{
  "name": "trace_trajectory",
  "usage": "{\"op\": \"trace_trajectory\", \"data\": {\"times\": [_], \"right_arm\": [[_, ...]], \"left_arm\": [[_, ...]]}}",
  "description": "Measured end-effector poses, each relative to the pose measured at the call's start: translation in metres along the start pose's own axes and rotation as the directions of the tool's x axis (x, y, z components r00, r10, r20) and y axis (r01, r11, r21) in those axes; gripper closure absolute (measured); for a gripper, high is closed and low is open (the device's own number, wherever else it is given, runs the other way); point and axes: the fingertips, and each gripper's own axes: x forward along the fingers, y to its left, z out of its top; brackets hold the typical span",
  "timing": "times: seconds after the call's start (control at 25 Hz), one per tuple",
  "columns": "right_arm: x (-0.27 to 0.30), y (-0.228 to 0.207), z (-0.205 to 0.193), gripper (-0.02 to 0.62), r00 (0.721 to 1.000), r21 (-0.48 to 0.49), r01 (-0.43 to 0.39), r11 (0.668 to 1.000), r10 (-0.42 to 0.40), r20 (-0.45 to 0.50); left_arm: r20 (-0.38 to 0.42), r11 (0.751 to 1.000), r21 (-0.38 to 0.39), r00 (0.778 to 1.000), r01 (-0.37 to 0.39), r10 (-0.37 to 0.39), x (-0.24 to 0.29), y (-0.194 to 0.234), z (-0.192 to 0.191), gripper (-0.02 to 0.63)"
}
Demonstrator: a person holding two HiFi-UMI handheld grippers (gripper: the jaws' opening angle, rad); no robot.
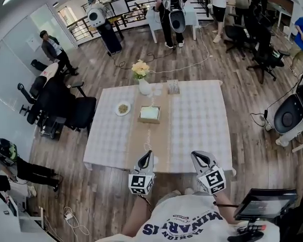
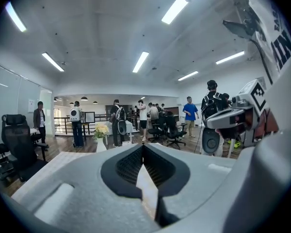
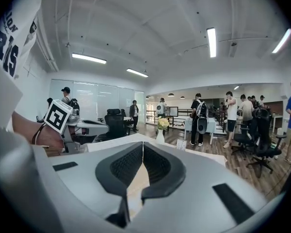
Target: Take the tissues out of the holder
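While the left gripper [image 1: 147, 154] and right gripper [image 1: 196, 155] hover clenched and empty, the tissue holder [image 1: 149, 114] sits ahead on the table [image 1: 202, 120], nearer the left.

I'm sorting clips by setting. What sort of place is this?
Probably an open-plan office or lab: black office chairs beside the cloth-covered table, more chairs at the back, several people standing on the wood floor.

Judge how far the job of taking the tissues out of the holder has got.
Done: nothing; the tissues lie in the holder mid-table. In hand: nothing; the left gripper and right gripper are shut, empty, at the table's near edge, apart from the holder. Left: reach in, grip the tissues, lift them out.
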Motion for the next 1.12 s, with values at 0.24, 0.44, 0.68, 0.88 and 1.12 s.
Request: {"op": "trace_trajectory", "data": {"times": [0.24,0.44,0.68,0.88,1.12], "right_arm": [[0.019,-0.010,-0.007,0.586,0.999,0.003,-0.033,0.999,0.033,-0.009],[0.044,-0.006,-0.006,0.586,0.998,-0.009,-0.054,0.999,0.054,-0.027],[0.085,-0.004,0.007,0.586,0.999,-0.013,-0.035,0.999,0.035,-0.029],[0.131,0.011,0.024,0.586,0.999,-0.035,-0.029,0.999,0.028,-0.033],[0.180,0.030,0.048,0.586,1.000,-0.029,0.003,1.000,-0.004,-0.029]], "left_arm": [[0.040,1.000,-0.017,0.999,-0.016,0.016,-0.004,-0.002,0.009,0.601],[0.083,0.999,-0.042,0.996,-0.031,0.034,0.000,0.017,0.019,0.603],[0.097,0.998,-0.067,0.995,-0.006,0.012,0.016,0.052,0.016,0.603],[0.110,0.996,-0.088,0.994,0.019,-0.009,0.028,0.092,0.012,0.603],[0.081,0.991,-0.098,0.993,0.093,-0.085,0.056,0.142,-0.003,0.603]]}}
